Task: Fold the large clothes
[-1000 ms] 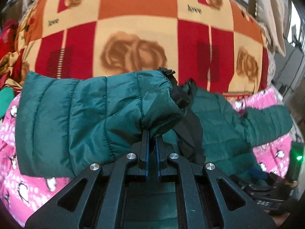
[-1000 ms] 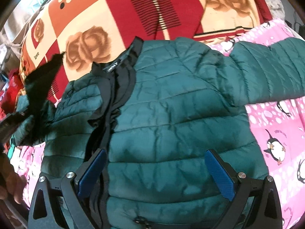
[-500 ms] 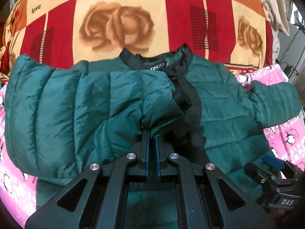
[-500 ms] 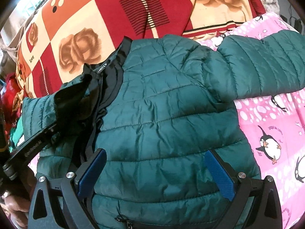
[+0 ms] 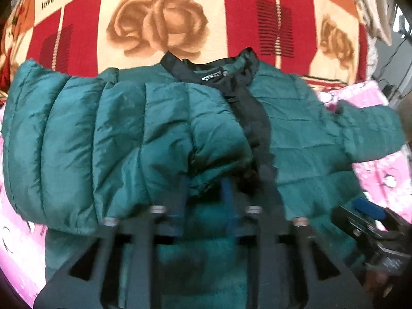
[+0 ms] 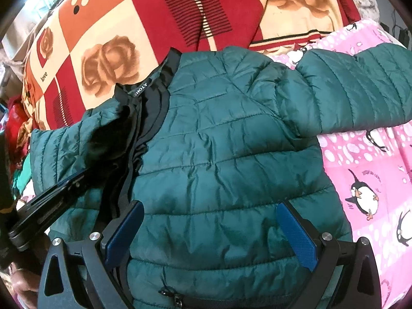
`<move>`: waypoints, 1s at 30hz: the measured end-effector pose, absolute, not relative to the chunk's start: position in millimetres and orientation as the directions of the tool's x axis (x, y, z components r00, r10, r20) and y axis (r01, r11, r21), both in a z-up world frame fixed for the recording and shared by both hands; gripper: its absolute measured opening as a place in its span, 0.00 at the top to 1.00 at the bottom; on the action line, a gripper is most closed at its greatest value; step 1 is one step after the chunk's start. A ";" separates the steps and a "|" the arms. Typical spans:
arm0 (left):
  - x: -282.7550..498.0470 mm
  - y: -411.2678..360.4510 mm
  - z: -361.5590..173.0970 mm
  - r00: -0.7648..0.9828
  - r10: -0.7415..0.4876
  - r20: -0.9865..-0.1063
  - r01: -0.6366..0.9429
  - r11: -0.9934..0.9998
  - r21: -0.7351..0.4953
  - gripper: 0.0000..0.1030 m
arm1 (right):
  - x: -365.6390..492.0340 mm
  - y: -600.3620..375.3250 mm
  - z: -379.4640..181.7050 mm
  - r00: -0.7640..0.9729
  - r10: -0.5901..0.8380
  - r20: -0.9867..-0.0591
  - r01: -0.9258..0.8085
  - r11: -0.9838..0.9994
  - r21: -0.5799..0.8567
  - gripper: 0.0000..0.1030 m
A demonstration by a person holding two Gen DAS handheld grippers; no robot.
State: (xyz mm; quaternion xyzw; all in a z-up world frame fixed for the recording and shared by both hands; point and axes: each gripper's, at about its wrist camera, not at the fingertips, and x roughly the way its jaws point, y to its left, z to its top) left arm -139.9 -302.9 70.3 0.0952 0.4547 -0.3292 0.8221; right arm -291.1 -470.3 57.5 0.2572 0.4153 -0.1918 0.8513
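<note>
The green quilted jacket [image 6: 219, 154] lay front-up across a pink penguin-print sheet [image 6: 373, 180], its collar toward a red, orange and cream rose-pattern blanket [image 5: 159, 25]. One sleeve [image 5: 103, 141] was folded across the chest, its cuff end lying directly ahead of the left gripper [image 5: 206, 193]. That gripper's jaws were opening; the frame was motion-blurred, but the cuff fabric sat between the parted fingers and the pads did not appear to press on it. The right gripper [image 6: 211, 231] stood wide open over the lower front panel, its blue pads [image 6: 296, 234] either side of the fabric and gripping nothing. The other sleeve [image 6: 360, 90] extended outward over the pink sheet, well apart from both tools.

The shell was a smooth, slightly glossy material stitched in horizontal padded channels, creased in places. A black collar lining [image 6: 144, 90] carried a white woven label, and a black zip strip ran down the front opening. The gripper frames were black.
</note>
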 end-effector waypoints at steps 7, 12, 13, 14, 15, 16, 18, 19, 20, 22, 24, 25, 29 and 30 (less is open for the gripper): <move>-142.6 -237.7 110.8 0.449 -0.468 -0.761 0.586 0.797 -0.145 0.39 | -291.0 -462.1 68.5 0.606 -0.103 -0.789 0.523 0.798 0.298 0.00; -133.3 -187.3 123.2 0.545 -0.392 -0.741 0.505 0.859 -0.084 0.39 | -276.7 -443.1 80.3 0.635 -0.075 -0.769 0.462 0.835 0.299 0.00; -130.3 -176.1 125.1 0.569 -0.375 -0.732 0.482 0.873 -0.073 0.39 | -273.4 -440.1 81.7 0.639 -0.067 -0.766 0.450 0.841 0.301 0.00; -128.4 -168.9 125.0 0.581 -0.365 -0.727 0.467 0.882 -0.069 0.39 | -267.0 -436.0 83.9 0.647 -0.056 -0.761 0.431 0.849 0.304 0.00; -124.3 -158.8 125.2 0.597 -0.345 -0.724 0.439 0.896 -0.065 0.39 | -260.4 -432.8 85.8 0.652 -0.049 -0.756 0.418 0.856 0.304 0.00; -120.7 -150.2 124.2 0.604 -0.332 -0.724 0.416 0.907 -0.069 0.39 | -253.5 -429.7 87.4 0.655 -0.045 -0.754 0.405 0.863 0.301 0.00; -112.2 -136.7 120.9 0.604 -0.321 -0.730 0.378 0.921 -0.093 0.39 | -237.1 -421.5 89.7 0.661 -0.033 -0.750 0.374 0.881 0.290 0.00; -109.0 -131.9 118.7 0.602 -0.321 -0.731 0.364 0.925 -0.106 0.39 | -230.9 -418.7 90.1 0.662 -0.027 -0.749 0.361 0.887 0.287 0.00; -105.7 -126.5 116.6 0.600 -0.321 -0.733 0.349 0.929 -0.122 0.39 | -221.9 -415.4 90.5 0.665 -0.017 -0.747 0.342 0.896 0.284 0.00; -98.6 -117.3 110.6 0.592 -0.321 -0.739 0.324 0.935 -0.147 0.39 | -202.3 -410.1 88.3 0.661 -0.010 -0.750 0.319 0.909 0.269 0.00; -94.8 -113.6 106.3 0.588 -0.321 -0.743 0.312 0.937 -0.158 0.39 | -181.6 -406.0 82.8 0.650 -0.010 -0.760 0.306 0.919 0.249 0.01; -92.5 -111.3 102.9 0.585 -0.319 -0.746 0.306 0.938 -0.162 0.39 | -172.5 -405.5 79.2 0.643 -0.013 -0.766 0.306 0.921 0.241 0.03; -85.6 -107.1 92.8 0.566 -0.317 -0.761 0.297 0.939 -0.170 0.39 | -135.3 -410.8 54.1 0.591 0.028 -0.806 0.310 0.915 0.259 0.26; -84.2 -106.5 90.9 0.564 -0.314 -0.764 0.296 0.940 -0.169 0.39 | -130.2 -411.6 49.6 0.584 0.044 -0.810 0.306 0.913 0.270 0.31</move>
